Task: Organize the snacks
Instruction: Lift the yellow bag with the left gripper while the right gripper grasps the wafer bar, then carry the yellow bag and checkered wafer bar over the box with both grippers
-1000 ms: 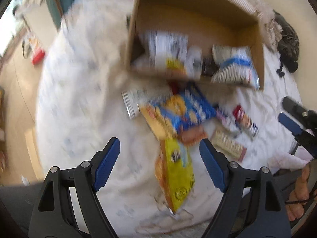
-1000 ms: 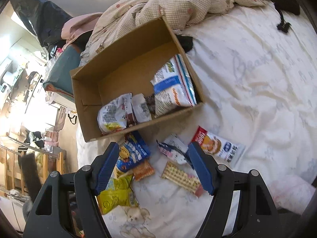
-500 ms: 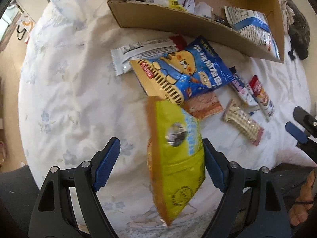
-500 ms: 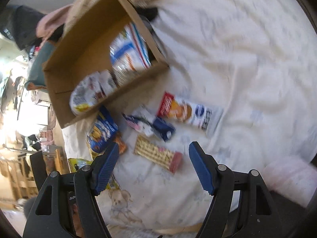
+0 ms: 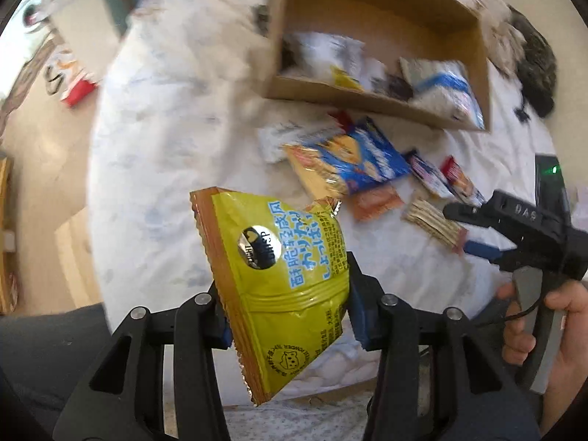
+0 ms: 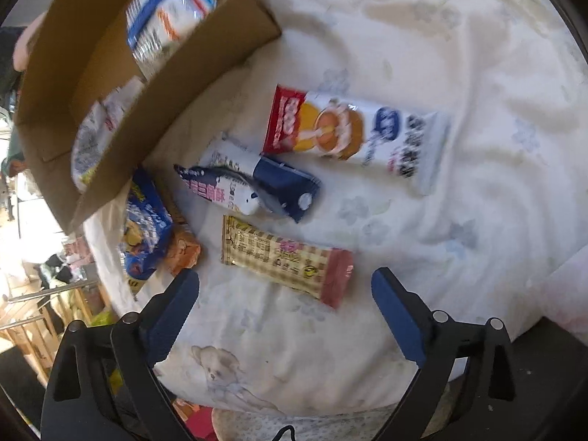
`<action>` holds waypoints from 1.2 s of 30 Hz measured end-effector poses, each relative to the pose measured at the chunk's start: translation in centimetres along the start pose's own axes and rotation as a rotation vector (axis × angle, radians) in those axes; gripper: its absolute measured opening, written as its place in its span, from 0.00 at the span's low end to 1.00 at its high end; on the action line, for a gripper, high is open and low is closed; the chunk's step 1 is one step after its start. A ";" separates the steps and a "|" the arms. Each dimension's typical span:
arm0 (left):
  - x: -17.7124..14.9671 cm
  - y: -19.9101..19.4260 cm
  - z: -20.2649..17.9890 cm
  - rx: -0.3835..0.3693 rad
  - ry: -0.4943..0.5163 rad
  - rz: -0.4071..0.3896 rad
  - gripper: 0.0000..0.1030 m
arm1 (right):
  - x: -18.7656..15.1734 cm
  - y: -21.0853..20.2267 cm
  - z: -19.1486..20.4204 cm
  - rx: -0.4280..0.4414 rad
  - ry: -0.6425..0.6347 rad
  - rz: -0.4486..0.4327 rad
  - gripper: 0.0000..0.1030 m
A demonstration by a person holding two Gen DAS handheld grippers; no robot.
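The left hand-held gripper [image 5: 290,316] is clenched on a yellow snack bag [image 5: 283,279]; its jaws have just been closing, and the bag is pinched between the blue pads and lifted clear of the bed [image 5: 161,169]. The bag is held tilted, with its sealed edge uppermost.

The right hand-held gripper [image 6: 284,308] is released, its jaws having just been opening wide, with nothing pressed between the pads. It is pointed down over a checked wafer packet [image 6: 286,261], which lies flat on the bed sheet just beyond the fingertips and untouched. In the left wrist view the same gripper [image 5: 474,228] is seen held in a person's hand [image 5: 551,330] at the right edge.

A cardboard box [image 5: 378,103] stands on the bed beyond the loose snacks; several packets are already inside it, among them a white-and-blue bag [image 6: 165,14]. Still lying on the sheet are a blue biscuit bag [image 5: 364,158], a small orange packet [image 6: 183,250], a navy-and-white packet [image 6: 250,187] and a long red-and-white packet [image 6: 356,136]. The navy-and-white packet lies between the checked wafer packet and the red-and-white one.
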State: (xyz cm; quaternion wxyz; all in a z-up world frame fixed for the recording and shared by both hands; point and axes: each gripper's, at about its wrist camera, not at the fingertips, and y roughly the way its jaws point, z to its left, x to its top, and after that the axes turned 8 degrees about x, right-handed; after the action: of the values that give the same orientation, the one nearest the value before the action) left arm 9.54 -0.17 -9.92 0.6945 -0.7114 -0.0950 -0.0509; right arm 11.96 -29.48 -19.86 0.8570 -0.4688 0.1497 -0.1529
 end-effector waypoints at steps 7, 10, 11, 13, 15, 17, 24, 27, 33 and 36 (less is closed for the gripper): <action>0.8 1.7 2.4 0.059 -0.136 0.029 0.42 | -0.4 2.9 2.5 -0.200 -0.012 -0.035 0.95; 1.0 1.6 2.0 0.039 -0.147 0.031 0.42 | -0.6 3.8 3.4 -0.272 0.015 -0.082 0.95; 1.1 1.4 1.9 0.031 -0.152 0.027 0.42 | -0.6 4.2 3.7 -0.297 0.017 -0.095 0.97; 1.4 1.2 1.9 0.004 -0.167 0.026 0.42 | -0.6 5.2 4.5 -0.348 -0.002 -0.108 0.99; 1.6 0.9 2.3 -0.025 -0.192 0.032 0.42 | -0.7 5.9 5.2 -0.395 -0.033 -0.127 1.00; 1.8 0.8 2.8 -0.039 -0.213 0.037 0.42 | -0.9 6.2 5.7 -0.416 -0.064 -0.147 1.00; 1.8 0.6 2.9 -0.064 -0.228 0.040 0.42 | -2.1 6.0 7.0 -0.412 -0.183 -0.135 0.80; 1.8 0.3 2.6 -0.068 -0.219 0.029 0.42 | -2.4 5.4 7.0 -0.386 -0.207 -0.109 0.67; 1.7 0.3 2.6 -0.039 -0.208 0.006 0.42 | -4.0 2.0 6.3 -0.293 -0.243 -0.092 0.63; 1.6 0.4 2.7 -0.016 -0.202 0.000 0.42 | -5.0 -0.1 8.1 -0.257 -0.288 -0.094 0.63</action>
State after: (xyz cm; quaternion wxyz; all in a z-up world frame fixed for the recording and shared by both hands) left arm 11.02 2.65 -10.07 0.6756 -0.7185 -0.1640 0.0201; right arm 10.67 -21.40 -15.00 0.7946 -0.5978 0.0218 -0.1036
